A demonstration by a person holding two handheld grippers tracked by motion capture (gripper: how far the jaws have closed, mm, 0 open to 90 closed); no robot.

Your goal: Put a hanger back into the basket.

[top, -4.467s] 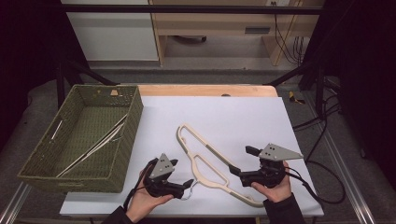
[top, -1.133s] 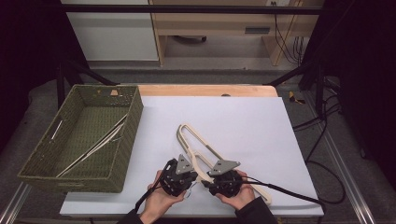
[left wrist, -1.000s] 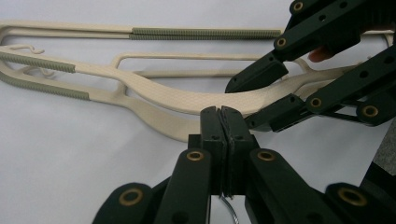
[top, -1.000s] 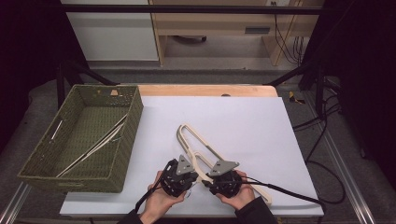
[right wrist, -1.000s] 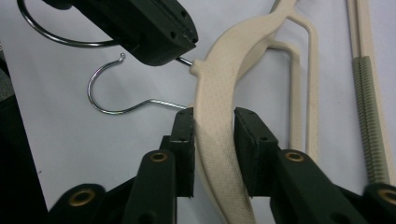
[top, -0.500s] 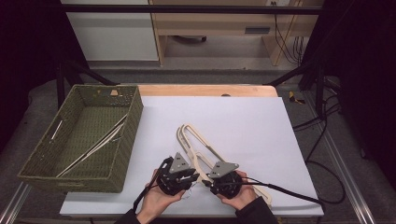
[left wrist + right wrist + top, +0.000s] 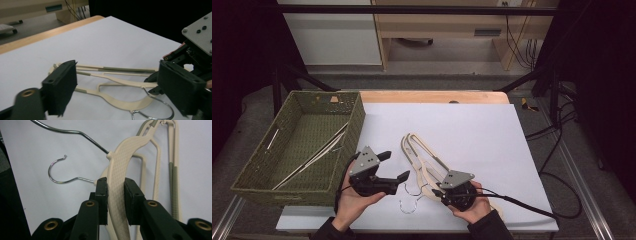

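Two cream plastic hangers (image 7: 422, 157) with metal hooks lie stacked on the white table (image 7: 472, 125). My right gripper (image 7: 437, 192) is shut on the curved arm of the upper hanger (image 7: 122, 152), its pads (image 7: 102, 197) pressing both sides just below the hook's neck. The lower hanger's hook (image 7: 57, 173) lies on the table to the left. My left gripper (image 7: 396, 165) hovers left of the hangers. Its jaws have just been opening and now stand wide with nothing between them. In the left gripper view the hangers (image 7: 112, 80) lie beyond my left gripper (image 7: 120, 87).
A green woven basket (image 7: 347, 135) stands at the left of the table, with thin pale hangers (image 7: 312, 157) inside. The right gripper's cable (image 7: 522, 205) trails off to the right. A wooden table edge (image 7: 432, 96) runs along the back.
The left gripper has opened, let go of the hangers, and moved left and up away from them. The right gripper has stayed shut on the upper hanger.
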